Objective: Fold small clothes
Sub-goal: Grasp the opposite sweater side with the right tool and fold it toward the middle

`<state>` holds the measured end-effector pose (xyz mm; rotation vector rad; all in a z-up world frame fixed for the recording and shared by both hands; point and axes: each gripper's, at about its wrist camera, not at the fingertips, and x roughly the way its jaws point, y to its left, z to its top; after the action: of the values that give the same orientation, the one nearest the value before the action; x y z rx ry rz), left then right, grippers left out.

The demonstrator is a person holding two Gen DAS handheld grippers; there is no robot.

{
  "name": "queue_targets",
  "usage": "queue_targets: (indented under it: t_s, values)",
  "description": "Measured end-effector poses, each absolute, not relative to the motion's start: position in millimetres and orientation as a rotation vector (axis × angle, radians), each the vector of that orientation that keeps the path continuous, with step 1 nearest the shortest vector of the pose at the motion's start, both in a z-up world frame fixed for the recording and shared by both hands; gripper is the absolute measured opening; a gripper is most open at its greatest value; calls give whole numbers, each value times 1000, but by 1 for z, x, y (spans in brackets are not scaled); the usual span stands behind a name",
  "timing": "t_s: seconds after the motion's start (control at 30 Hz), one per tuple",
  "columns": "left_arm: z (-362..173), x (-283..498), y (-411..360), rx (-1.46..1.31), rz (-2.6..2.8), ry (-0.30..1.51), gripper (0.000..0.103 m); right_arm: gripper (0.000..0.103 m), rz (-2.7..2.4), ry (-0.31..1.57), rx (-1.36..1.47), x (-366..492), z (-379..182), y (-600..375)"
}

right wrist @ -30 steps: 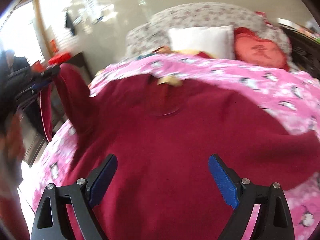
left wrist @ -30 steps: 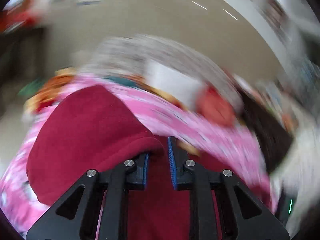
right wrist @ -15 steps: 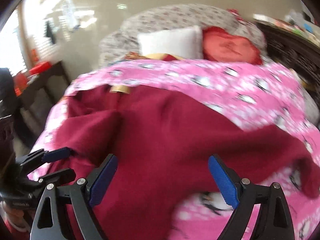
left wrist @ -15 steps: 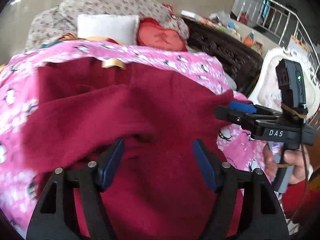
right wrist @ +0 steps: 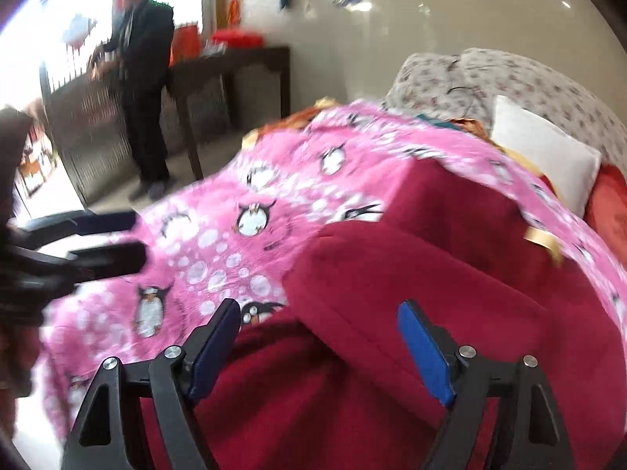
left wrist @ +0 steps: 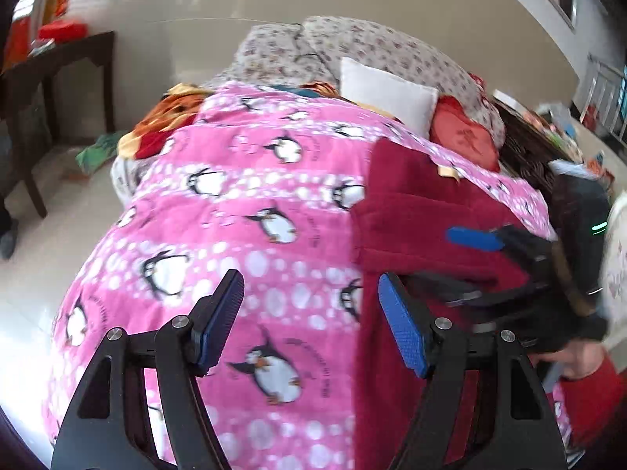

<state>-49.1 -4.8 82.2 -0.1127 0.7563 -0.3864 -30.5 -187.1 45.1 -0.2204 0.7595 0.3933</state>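
Observation:
A dark red fleece top (left wrist: 431, 203) lies on the pink penguin blanket (left wrist: 254, 203), one side folded over its body. My left gripper (left wrist: 309, 293) stands open above the bare blanket, just left of the top's edge, with nothing between its fingers. My right gripper (right wrist: 319, 313) hovers over the folded part of the top (right wrist: 431, 274). Its jaws are closing, the fold's edge shows in the gap, and the pads do not press on it. The right gripper (left wrist: 466, 266) also shows at the right of the left wrist view, and the left gripper (right wrist: 106, 239) shows blurred at the left of the right wrist view.
At the head of the bed lie a white pillow (left wrist: 386, 92), a red cushion (left wrist: 464, 139) and floral bedding (left wrist: 352, 47). A dark wooden table (right wrist: 235, 66) stands by the far wall, with a person in black (right wrist: 145, 90) beside it. A dark carved bed frame (left wrist: 525, 149) runs along the right.
My left gripper has let go of the red sleeve and opened; the sleeve now lies folded over the top. Both views have swung left toward the blanket's bare side. The right jaws stand slightly narrower.

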Motion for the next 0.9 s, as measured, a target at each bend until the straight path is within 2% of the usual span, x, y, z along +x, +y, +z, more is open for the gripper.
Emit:
queue_targets:
  t_s: [0.1,0.13,0.17,0.23,0.27,0.3,0.4,0.5,0.6,0.67,0.73,0.77,0.8,0.9]
  values:
    - [79,-53,3,-118,-380,746,72,79,355,777,-297,-11,24,-167]
    - [78,-52,5,-123,-381,746,72,71,347,799,-317,-3,15,-164]
    - [77,-51,6,-130,-385,751,72,45,324,824,-326,6,7,-166]
    - [76,-48,4,-130,-391,762,72,30,340,823,-244,9,10,-183]
    - [77,-45,2,-129,-394,762,72,15,365,816,-185,6,19,-194]
    - [77,-44,-2,-129,-404,758,72,13,404,795,-99,0,34,-212]
    - [82,-41,-15,-139,-438,755,72,13,489,680,116,-31,80,-268]
    - [87,-38,-35,-132,-472,741,72,13,387,556,138,-76,124,-337]
    - [87,-35,-62,-111,-506,749,72,13,224,506,108,-107,136,-394]
    - [85,-35,-82,-85,-520,765,72,13,78,538,103,-120,127,-438]
    - [82,-37,-100,-58,-531,778,72,20,-53,640,95,-125,103,-472]
    - [80,-38,-107,-42,-533,783,72,37,-113,698,82,-125,90,-484]
    - [77,-40,-112,-29,-534,786,72,51,-196,756,53,-126,76,-497]
    - [66,-39,-120,5,-510,810,72,53,-276,698,76,-147,80,-519]
